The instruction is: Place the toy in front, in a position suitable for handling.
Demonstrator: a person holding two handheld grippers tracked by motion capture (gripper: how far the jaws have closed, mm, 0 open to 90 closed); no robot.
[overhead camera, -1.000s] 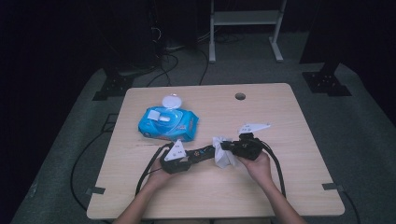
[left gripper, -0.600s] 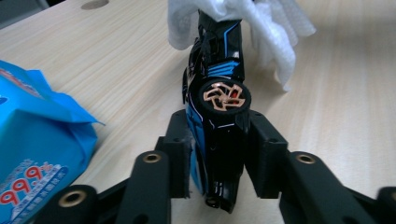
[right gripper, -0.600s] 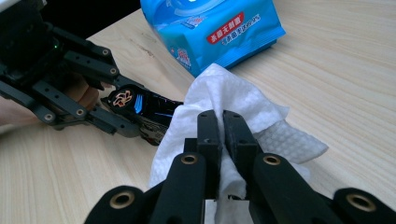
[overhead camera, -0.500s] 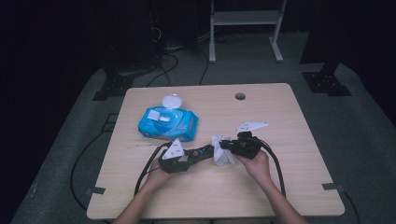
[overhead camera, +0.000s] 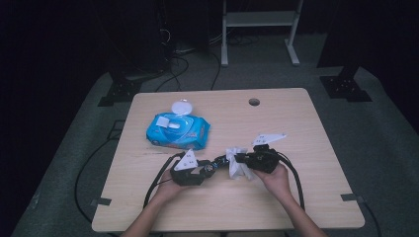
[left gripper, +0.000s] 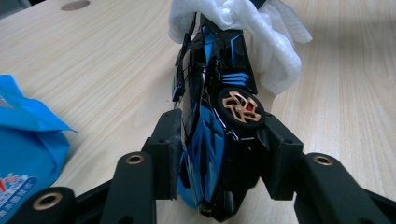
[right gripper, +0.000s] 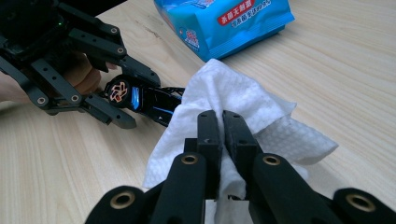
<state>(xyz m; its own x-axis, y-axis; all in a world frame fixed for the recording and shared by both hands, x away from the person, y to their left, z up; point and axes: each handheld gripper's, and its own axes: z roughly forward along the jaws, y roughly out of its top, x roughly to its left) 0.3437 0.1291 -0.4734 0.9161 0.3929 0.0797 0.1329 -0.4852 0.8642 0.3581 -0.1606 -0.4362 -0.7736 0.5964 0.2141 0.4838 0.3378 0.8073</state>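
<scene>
Behind the toy car (overhead camera: 220, 162), a wipes pack (overhead camera: 178, 131) lies apart.

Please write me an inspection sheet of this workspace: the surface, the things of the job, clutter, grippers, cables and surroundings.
Surface: light wooden table with a round hole near the far edge.
Job's things: black and blue toy car lying on its side; white wipe draped over its far end.
Clutter: blue pack of wipes, its lid flipped open.
Grippers: left gripper has the car between its jaws, which have just been opening; whether the pads still press on it I cannot tell. Right gripper shut on the wipe.
Cables: black cable loops from each gripper across the table.
Surroundings: grey floor, white shelf frame, dark stand feet.
</scene>
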